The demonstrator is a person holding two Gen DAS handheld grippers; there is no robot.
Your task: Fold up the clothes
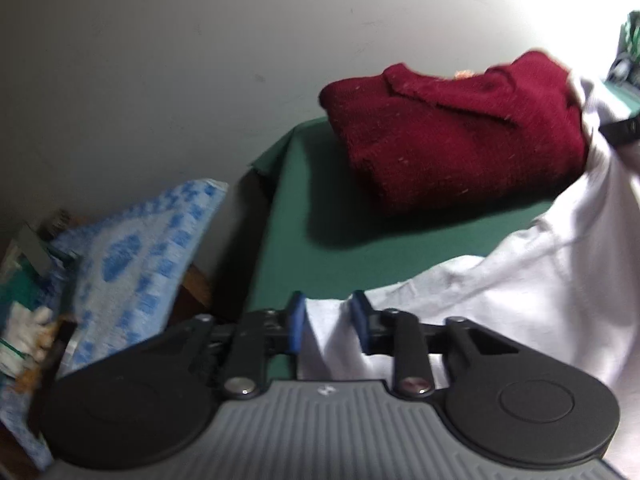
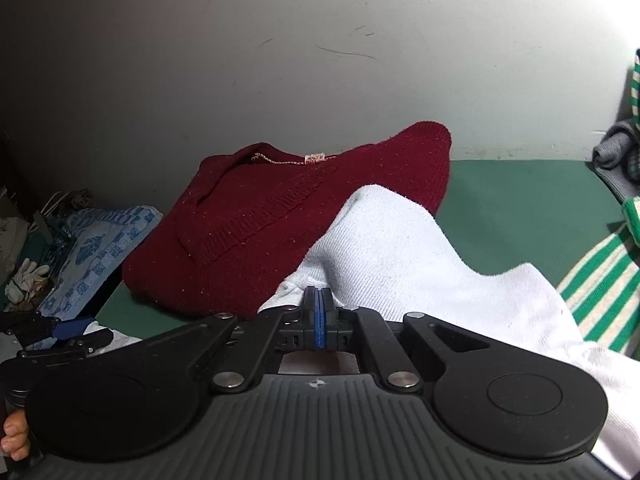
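Two grippers work one garment: a white ribbed-knit cotton top lies spread over the green cloth-covered table, its far end draped against a folded maroon knitted sweater that sits by the wall.

Step in hand, as judged: taking hold of the white top's near edge at two points, ahead of a fold. The maroon sweater looks already folded; a green-and-white striped garment waits at the right.

Right gripper: blue pads pressed flat together, no gap visible. White cloth lies just beyond and under the tips; whether a thin layer is caught between them cannot be told.

Left gripper: jaws narrow, with a tuck of white fabric rising between the blue pads. The pads appear to touch the cloth on both sides, so this reads as a pinch on the hem.

Pose: both tools slant downward toward the table, side by side, left one near the table's left edge. A few fingers show at the lower left of the right view.

Next move calls for confirming both pinches, then lifting evenly so the edge carries over without bunching.
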